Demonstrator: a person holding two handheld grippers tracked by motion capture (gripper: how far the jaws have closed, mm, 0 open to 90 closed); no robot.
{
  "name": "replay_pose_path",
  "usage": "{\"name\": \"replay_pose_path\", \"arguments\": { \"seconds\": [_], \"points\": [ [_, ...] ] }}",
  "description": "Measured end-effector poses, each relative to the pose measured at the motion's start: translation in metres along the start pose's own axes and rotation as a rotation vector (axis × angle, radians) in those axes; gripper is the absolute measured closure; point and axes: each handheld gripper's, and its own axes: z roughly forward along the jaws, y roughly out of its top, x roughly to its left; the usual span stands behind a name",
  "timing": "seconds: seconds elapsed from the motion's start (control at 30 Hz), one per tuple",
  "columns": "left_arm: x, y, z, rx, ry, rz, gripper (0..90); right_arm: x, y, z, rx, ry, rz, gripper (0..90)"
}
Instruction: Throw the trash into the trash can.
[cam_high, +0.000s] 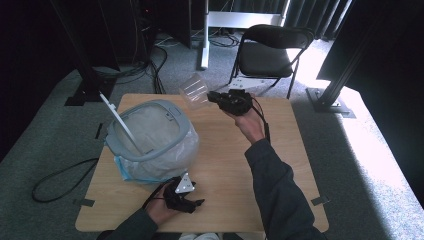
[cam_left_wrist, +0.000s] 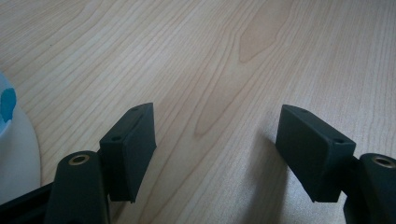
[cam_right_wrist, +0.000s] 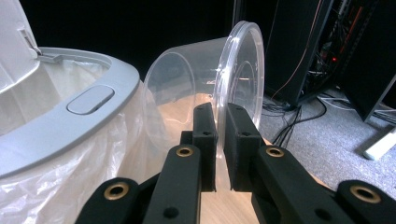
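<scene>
High view: right gripper (cam_high: 212, 97) is up over the far edge of the table (cam_high: 295, 150), near the middle of that edge, clamped on a clear plastic container (cam_high: 194, 90). Container is lifted off the table, tipped on its side, hanging just past the far edge and just beside the bin (cam_high: 150, 137).

Right gripper view: both jaws are pinched on the container's rim (cam_right_wrist: 243, 70), one pad inside the wall, one outside. Gap is nearly closed, only the thin plastic between them. Container mouth faces the camera's right, base points toward the bin. Bin's grey ring (cam_right_wrist: 60, 126) sits close on the left, white liner bag (cam_right_wrist: 70, 182) bulging under it, flip lid (cam_high: 120, 120) standing open.

Left gripper (cam_high: 192, 202) is at the near edge of the table, low, just beside the bin's base. Left gripper view: jaws spread wide, nothing between them, bare wood grain below. Pads (cam_left_wrist: 128, 149) look to be resting on or just above the tabletop, can't tell which.

Bin takes up the left half of the table.
</scene>
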Motion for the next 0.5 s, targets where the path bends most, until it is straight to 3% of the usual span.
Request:
{"name": "replay_pose_path", "arguments": {
  "seconds": [0.5],
  "points": [
    [0.0,0.0,0.0,0.0,0.0,0.0,28.9,0.007,0.014,-0.001,-0.023,0.017,-0.02,83.6]
  ]
}}
